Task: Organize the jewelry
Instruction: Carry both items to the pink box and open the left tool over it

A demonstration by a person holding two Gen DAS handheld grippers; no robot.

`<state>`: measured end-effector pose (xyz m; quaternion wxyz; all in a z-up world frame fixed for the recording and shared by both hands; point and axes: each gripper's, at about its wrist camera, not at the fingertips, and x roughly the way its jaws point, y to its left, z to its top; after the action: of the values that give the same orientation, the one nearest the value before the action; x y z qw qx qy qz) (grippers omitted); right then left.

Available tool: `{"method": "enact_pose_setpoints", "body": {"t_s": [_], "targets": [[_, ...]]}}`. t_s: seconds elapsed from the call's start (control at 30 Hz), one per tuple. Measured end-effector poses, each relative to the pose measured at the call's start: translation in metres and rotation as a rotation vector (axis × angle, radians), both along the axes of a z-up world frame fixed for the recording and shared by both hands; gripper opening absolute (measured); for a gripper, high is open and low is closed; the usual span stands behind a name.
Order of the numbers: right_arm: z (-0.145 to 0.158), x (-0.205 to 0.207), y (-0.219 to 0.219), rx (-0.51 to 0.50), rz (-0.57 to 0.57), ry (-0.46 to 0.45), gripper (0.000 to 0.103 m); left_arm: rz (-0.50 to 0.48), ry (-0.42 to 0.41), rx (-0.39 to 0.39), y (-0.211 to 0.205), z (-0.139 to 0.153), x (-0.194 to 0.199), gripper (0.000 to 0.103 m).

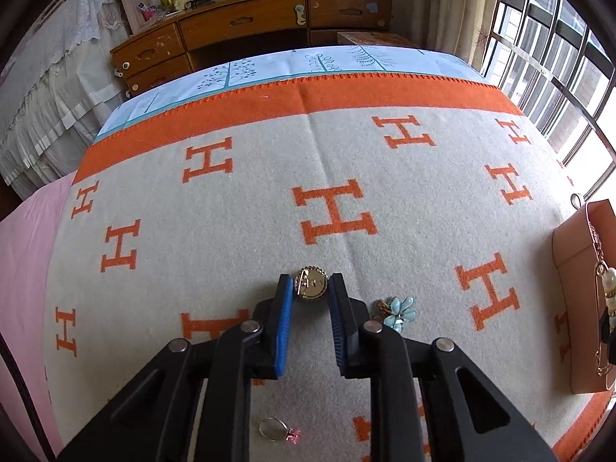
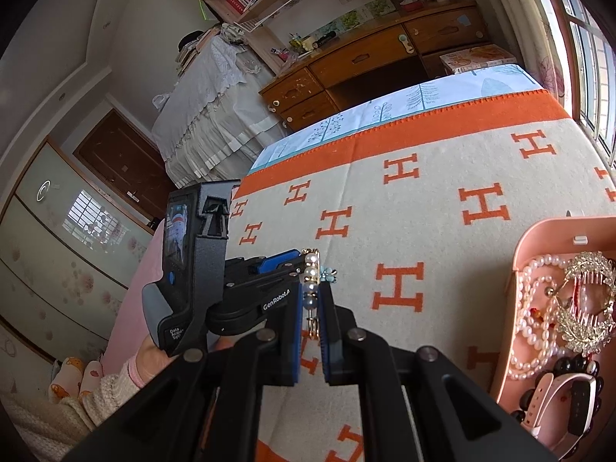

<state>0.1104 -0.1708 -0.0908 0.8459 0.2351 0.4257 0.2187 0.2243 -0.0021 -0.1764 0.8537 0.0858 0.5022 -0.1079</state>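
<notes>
In the left wrist view, the left tongs (image 1: 311, 288) point down at a bed covered by a cream blanket (image 1: 238, 208) patterned with orange letters. Their blue pads pinch a round gold brooch (image 1: 310, 283) by its two sides, and it sits on the blanket at their tips. Just to the right of the tongs lies a pale blue flower clip (image 1: 398, 311), close enough to crowd that side. Nearer the camera, between the black arms, a small silver ring with a pink stone (image 1: 278, 429) rests on the blanket. The middle and far stretch of the blanket is open up to its orange border, and beyond the foot of the bed stands a wooden desk (image 1: 246, 23). At the right edge a pink tray (image 1: 569, 269) shows its wall, with a gold pearl pin (image 1: 605, 300) in front of it (the pin reaches out of frame).

In the right wrist view, the right tongs (image 2: 310, 300) are pressed together on the pearl pin (image 2: 310, 288), which stands upright between the pads above the blanket. The left gripper sits just beyond and to the left, held by a hand (image 2: 154, 354) in a knitted sleeve, and the blue flower clip (image 2: 329, 272) peeks out beside the pin. Open blanket (image 2: 423, 200) lies ahead and to the right. The pink tray (image 2: 539, 235) at the right holds pearl strings (image 2: 533, 308), a sparkling hair comb (image 2: 587, 308), dark beads (image 2: 577, 365) and a watch with a pale strap (image 2: 554, 396).
</notes>
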Motion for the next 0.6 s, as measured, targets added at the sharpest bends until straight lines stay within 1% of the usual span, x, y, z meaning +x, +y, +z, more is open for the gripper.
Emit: {"method": "enact_pose_setpoints", "body": {"t_s": [0.13, 0.23, 0.3, 0.37, 0.5, 0.6], "targets": [[0.001, -0.005, -0.006, 0.004, -0.02, -0.009, 0.007, 0.009, -0.004, 0.005, 0.0, 0.004, -0.002, 0.016], [0.01, -0.015, -0.014, -0.003, -0.049, -0.038, 0.007, 0.008, -0.023, -0.012, -0.001, 0.023, -0.013, 0.016], [0.019, -0.023, -0.025, -0.003, -0.077, -0.062, 0.007, -0.01, -0.052, -0.023, -0.005, 0.042, -0.024, 0.016], [0.029, -0.033, -0.04, -0.003, -0.117, -0.087, 0.007, -0.047, -0.088, -0.042, -0.015, 0.065, -0.038, 0.016], [0.053, -0.056, -0.071, -0.032, -0.198, -0.136, 0.007, -0.147, -0.16, -0.087, -0.044, 0.112, -0.069, 0.016], [0.072, -0.075, -0.092, -0.066, -0.249, -0.167, 0.007, -0.23, -0.191, -0.132, -0.072, 0.145, -0.088, 0.016]]}}
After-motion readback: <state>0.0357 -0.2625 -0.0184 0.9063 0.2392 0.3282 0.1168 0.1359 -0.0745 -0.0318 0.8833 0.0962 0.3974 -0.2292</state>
